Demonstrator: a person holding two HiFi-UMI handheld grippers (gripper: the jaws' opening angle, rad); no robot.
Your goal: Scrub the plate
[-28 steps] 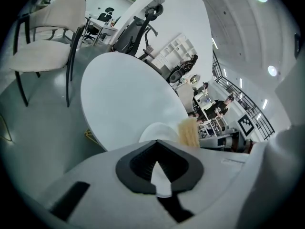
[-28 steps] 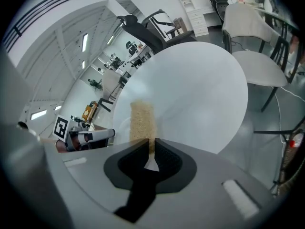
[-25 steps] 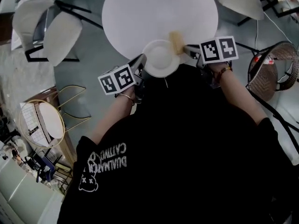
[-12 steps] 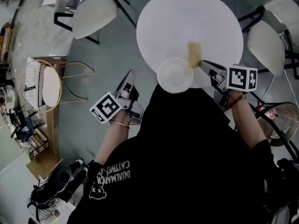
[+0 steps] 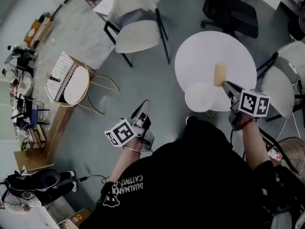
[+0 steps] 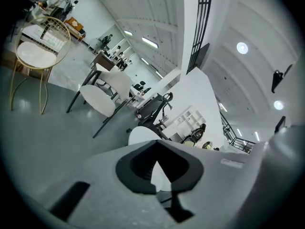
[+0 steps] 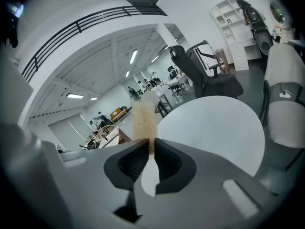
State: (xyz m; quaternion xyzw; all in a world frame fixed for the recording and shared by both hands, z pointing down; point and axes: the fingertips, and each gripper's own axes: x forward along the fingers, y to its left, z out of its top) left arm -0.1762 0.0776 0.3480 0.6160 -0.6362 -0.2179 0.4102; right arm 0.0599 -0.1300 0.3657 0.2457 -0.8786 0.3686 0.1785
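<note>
"Left gripper [image 5: 144, 105] has come off the plate [image 5: 199, 97] since a second ago. It was at the near rim, and now I hold it back over the floor [image 5: 157, 80], well apart from the table [image 5: 238, 56]. The sponge [image 5: 219, 74] has left the plate too."

"What are your jaws doing?"

"On the left they are pressed together with nothing between them. The right gripper [image 5: 227, 86] pinches the sponge by its near end, and its own view shows the tan strip [image 7: 143, 120] clamped right at the tips."

"Where is the plate?"

"It lies flat and face up at the table's near left edge, with nothing touching it. The sponge is just beside its far right rim, over bare tabletop."

"So is the scrubbing done?"

"My guess is that it's either finished or paused. Nothing steadies the plate and the sponge is off it. The plate looks plain white from up here, but I can't tell at this size whether it's clean. If more scrubbing is wanted, I'd have to bring the left gripper back to the rim and put the sponge on the plate again."

"Which way does the sponge point?"

"Its long axis runs straight out along my right jaws. The free end points away from me toward the middle of the table, and the held end is nearest me. The plate is round, so it has no long axis."
</note>
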